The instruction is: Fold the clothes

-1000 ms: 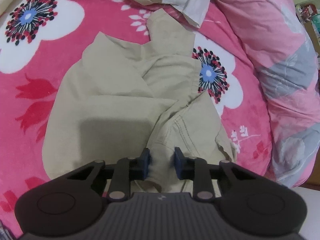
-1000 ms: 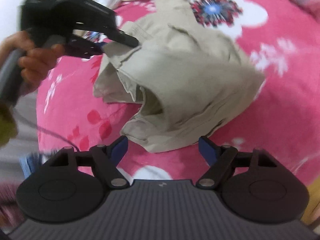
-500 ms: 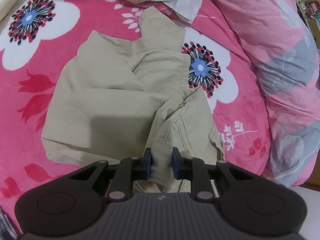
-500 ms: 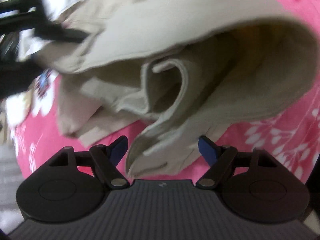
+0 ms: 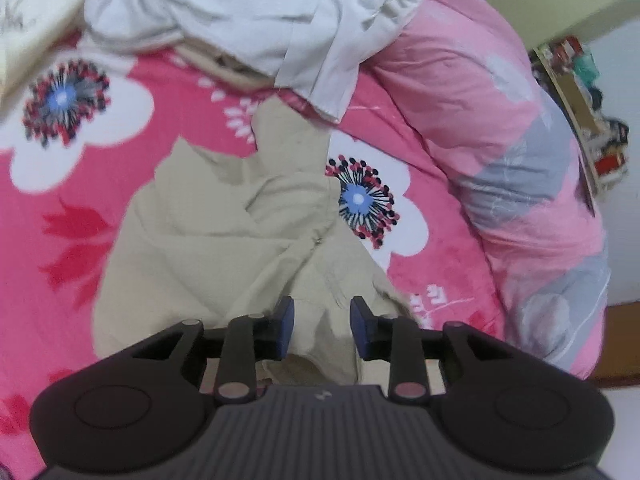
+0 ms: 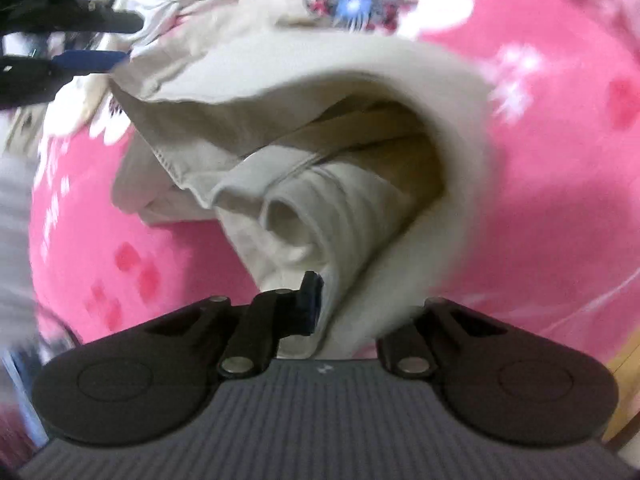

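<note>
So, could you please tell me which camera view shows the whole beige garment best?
The left wrist view: it looks down on the beige garment spread across the pink floral blanket, so nearly its whole outline is visible. The right wrist view is blurred and very close, showing only bunched folds and a lifted hem filling the frame.

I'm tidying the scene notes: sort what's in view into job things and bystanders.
Job:
- beige garment
- right gripper, just closed on a fold of it
- left gripper, jaws just eased apart, cloth between them

Lying about:
- white clothes pile
- pink flowered blanket
- pink and grey quilt
</note>
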Available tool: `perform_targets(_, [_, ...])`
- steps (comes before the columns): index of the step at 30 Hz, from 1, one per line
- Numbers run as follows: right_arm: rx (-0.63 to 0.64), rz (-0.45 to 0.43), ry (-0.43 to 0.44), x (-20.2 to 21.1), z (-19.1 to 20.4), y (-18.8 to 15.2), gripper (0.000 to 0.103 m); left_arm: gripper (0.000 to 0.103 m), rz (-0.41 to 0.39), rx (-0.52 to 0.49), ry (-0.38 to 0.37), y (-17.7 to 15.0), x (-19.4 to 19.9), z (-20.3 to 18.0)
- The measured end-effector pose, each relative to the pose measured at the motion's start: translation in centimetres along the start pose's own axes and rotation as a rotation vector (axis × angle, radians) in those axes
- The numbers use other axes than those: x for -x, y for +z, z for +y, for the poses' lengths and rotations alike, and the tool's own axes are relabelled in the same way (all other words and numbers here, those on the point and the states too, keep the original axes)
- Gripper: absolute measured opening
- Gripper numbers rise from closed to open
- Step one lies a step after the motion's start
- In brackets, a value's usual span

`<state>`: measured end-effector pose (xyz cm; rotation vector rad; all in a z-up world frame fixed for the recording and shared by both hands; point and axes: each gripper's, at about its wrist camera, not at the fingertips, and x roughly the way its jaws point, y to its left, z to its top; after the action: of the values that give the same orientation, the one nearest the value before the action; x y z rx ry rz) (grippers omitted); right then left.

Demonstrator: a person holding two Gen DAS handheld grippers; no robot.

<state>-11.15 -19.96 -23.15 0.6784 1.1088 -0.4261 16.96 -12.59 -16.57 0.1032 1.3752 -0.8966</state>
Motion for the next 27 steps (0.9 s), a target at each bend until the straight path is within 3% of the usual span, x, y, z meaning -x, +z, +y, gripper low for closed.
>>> perform_targets(5, [0.176,-0.105,-0.137,6.4,-7.6,3.0,0.004,0.034,-0.035,-0.176,0.041,-1.9,0.7,-3.2])
perform_targets(7, [0.219,-0.134,-0.164,7.6,-10.8,5.1,0.004,0.042,-0.035,-0.261,0.065,-3.0,0.7,-4.8])
perform_targets(10, [0.309,-0.149,-0.202,7.0,-13.5,8.4,0.004,0.054,-0.016,-0.395,0.120,-5.1,0.3,-6.8])
perform_targets(13, [0.322,-0.127,-0.190,5.5,-14.9,10.5,0.004,0.056,0.048,-0.493,0.186,-7.2,-0.7,-8.4])
perform_targets(17, [0.307,-0.083,-0.145,3.8,-15.7,12.8,0.004,0.058,0.113,-0.462,0.188,-8.9,-2.7,-9.5])
perform_targets(20, [0.334,-0.058,-0.128,3.6,-15.8,13.2,0.004,0.058,0.102,-0.401,0.224,-9.2,-4.5,-9.6])
perform_targets(27, [0.350,0.012,-0.086,2.0,-17.1,15.4,0.005,0.058,0.139,-0.183,0.208,-7.7,-9.2,-7.0])
